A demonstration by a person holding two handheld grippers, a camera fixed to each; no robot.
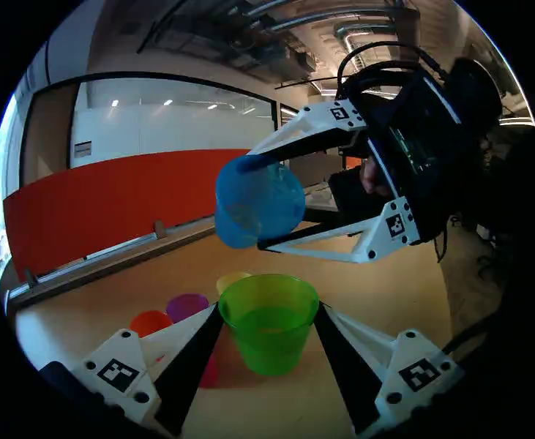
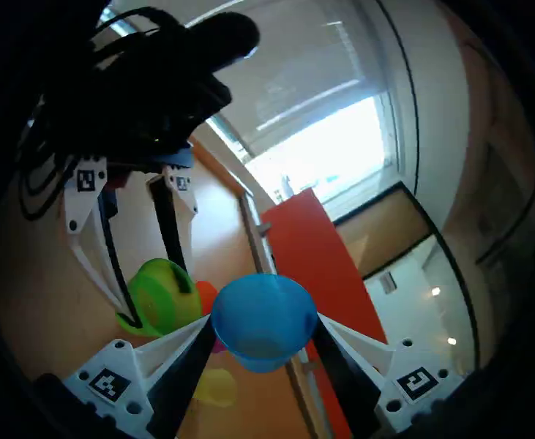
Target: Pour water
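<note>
A green cup (image 1: 270, 322) sits upright between the fingers of my left gripper (image 1: 267, 336), which is shut on it just above the wooden table (image 1: 384, 285). Above it hangs a blue cup (image 1: 256, 199), tipped on its side with its mouth over the green one, held by my right gripper (image 1: 267, 201). In the right gripper view the blue cup (image 2: 263, 320) is clamped between my right gripper's (image 2: 263, 333) fingers, and the green cup (image 2: 157, 296) shows farther off in the left gripper (image 2: 146, 293).
Small cups stand on the table behind the green one: orange (image 1: 150, 322), purple (image 1: 186, 306) and yellow (image 1: 232, 281). A red wall panel (image 1: 106, 201) and a rail run along the table's far edge. A hand (image 1: 373, 175) holds the right gripper.
</note>
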